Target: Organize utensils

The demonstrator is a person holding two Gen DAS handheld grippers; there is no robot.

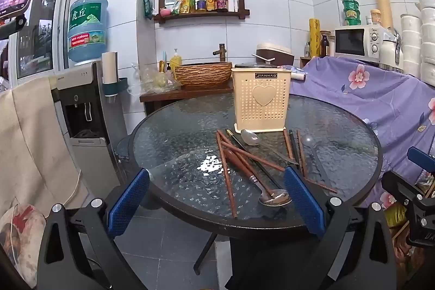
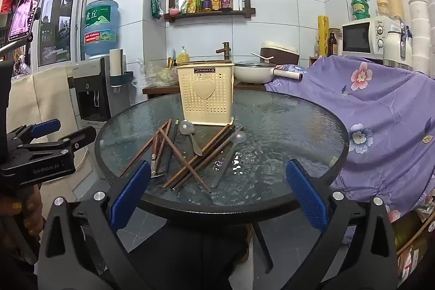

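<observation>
Start of job, by the look of it: nothing gripped, all utensils loose on the tabletop (image 1: 168,143).

Left claw (image 1: 214,197): released, jaws spread wide, empty. Right claw (image 2: 217,189): same, wide apart, empty.

Locations relative to claws:
- Cream holder (image 1: 260,99) straight ahead of left claw, beyond the pile, upright at far side of tabletop. From right claw, ahead and slightly left.
- Chopsticks (image 1: 227,175) crossed in a heap just ahead of left claw, between its fingers in view. More chopsticks (image 2: 185,162) ahead-left of right claw.
- Metal spoon (image 1: 274,199) bowl right by left claw's right finger (image 1: 303,197), handle running away under the sticks.
- Clear spoon (image 2: 231,151) ahead of right claw, near centre; second clear spoon (image 2: 190,135) further ahead, close to holder base.

Advice for first pick:
- Take an outlier, not the tangle. Clear spoon ahead of right claw lies mostly free; good candidate.
- Grip across handle mid-length, jaws perpendicular to it.
- Flat on glass: expect slip. Come down steep, close slowly.
- Lift clear before swinging to holder; avoid dragging crossed sticks.
- Drop in vertically, handle first or bowl up. Holder compartments not visible from here.

Pose: both claws hover off the near edge, above tabletop height, pointed level toward holder. Left claw visible at left edge of right view, well apart.
</observation>
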